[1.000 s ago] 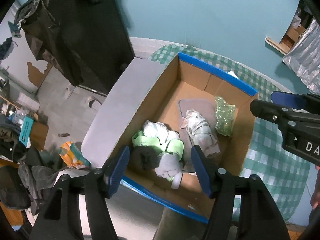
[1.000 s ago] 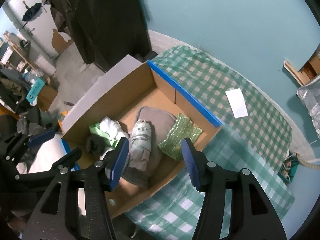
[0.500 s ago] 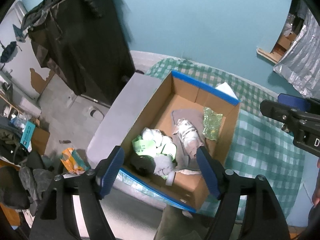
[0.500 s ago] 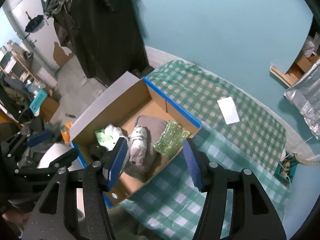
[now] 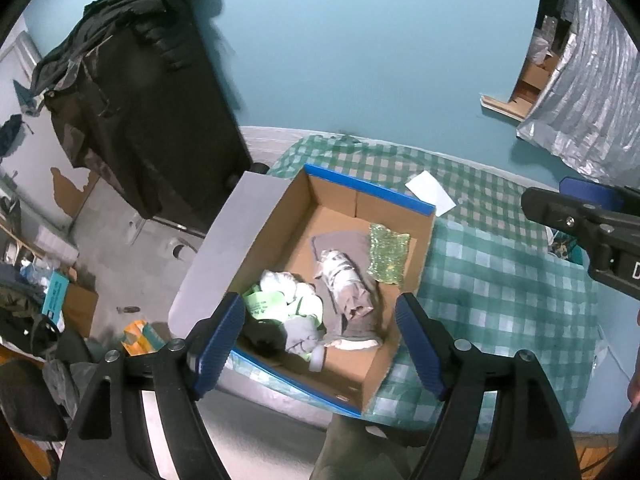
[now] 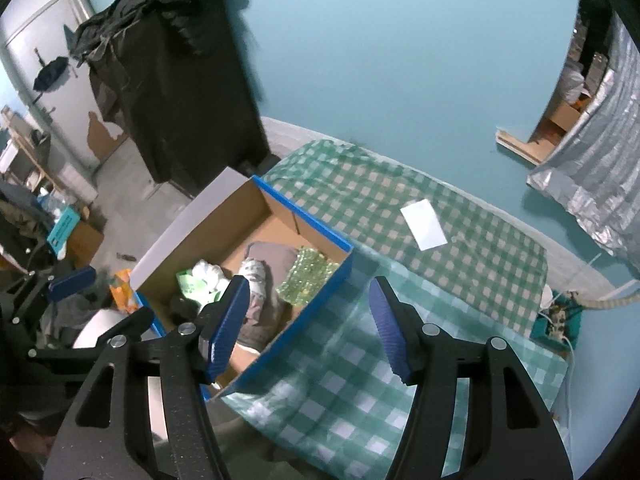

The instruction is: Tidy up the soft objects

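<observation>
Over the left end of the worktop [image 6: 460,248], which wears a green checked cloth, I have both grippers held high and pointing down at an open cardboard box [image 5: 276,236] with blue-taped rims. My left gripper [image 5: 320,344] hangs above the box's near end with its jaws spread wide and nothing between them. My right gripper [image 6: 308,322] hangs over the box's right wall and the cloth beside it; its jaws are opening, and they too are empty. Inside the box the soft things lie toward the near half: a green-and-white bundle [image 5: 280,300] against the left wall, a dark rolled piece [image 5: 262,332] just in front of it in the near left corner, a white wrapped roll [image 5: 346,280] lying on a flat grey cloth [image 5: 340,240] along the middle, and a green bubble-wrap pouch [image 5: 388,254] against the right wall. The far part of the box floor shows bare cardboard. On the cloth beyond the box, toward the worktop's far edge, lies a white slip of paper [image 6: 424,224], well apart from everything else. From the left camera I see the right gripper's black frame at the right edge.
</observation>
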Available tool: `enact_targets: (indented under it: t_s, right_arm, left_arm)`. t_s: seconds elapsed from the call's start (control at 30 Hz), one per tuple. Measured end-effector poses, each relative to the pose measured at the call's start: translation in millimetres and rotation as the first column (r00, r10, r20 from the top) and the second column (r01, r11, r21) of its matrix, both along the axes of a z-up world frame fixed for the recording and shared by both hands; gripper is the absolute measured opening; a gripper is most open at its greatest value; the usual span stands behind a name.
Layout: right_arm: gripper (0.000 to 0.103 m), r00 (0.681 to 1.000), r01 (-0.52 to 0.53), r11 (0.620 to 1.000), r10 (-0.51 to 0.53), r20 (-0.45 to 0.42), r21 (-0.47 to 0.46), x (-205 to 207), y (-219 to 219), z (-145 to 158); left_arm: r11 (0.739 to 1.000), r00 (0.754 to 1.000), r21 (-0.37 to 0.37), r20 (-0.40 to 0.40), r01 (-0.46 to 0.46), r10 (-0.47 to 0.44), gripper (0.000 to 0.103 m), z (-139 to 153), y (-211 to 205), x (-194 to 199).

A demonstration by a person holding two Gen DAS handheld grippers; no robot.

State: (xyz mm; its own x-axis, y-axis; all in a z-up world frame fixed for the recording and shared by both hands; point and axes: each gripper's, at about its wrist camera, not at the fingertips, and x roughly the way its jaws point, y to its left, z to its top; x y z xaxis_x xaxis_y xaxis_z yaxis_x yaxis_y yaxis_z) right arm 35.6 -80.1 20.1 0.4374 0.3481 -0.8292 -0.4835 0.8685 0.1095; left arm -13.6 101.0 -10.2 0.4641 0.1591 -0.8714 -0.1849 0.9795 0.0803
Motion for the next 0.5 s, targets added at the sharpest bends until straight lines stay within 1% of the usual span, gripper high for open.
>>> enact_targets:
  t_s: [0.17, 0.5]
  right_arm:
    - [0.062, 1.0, 0.03, 1.0, -0.029, -0.003, 0.011, -3, -13, 3]
    - [0.062, 0.997, 0.077, 0.997, -0.077, -0.003, 0.025, -5, -36, 8]
  left_arm:
    - [1.0, 1.0, 0.008, -0.007, 0.024, -0.024, 0.079, 3, -12, 0]
    - [0.999, 0.999, 0.004, 0.017, 0.036, -0.036, 0.08, 15, -24, -3]
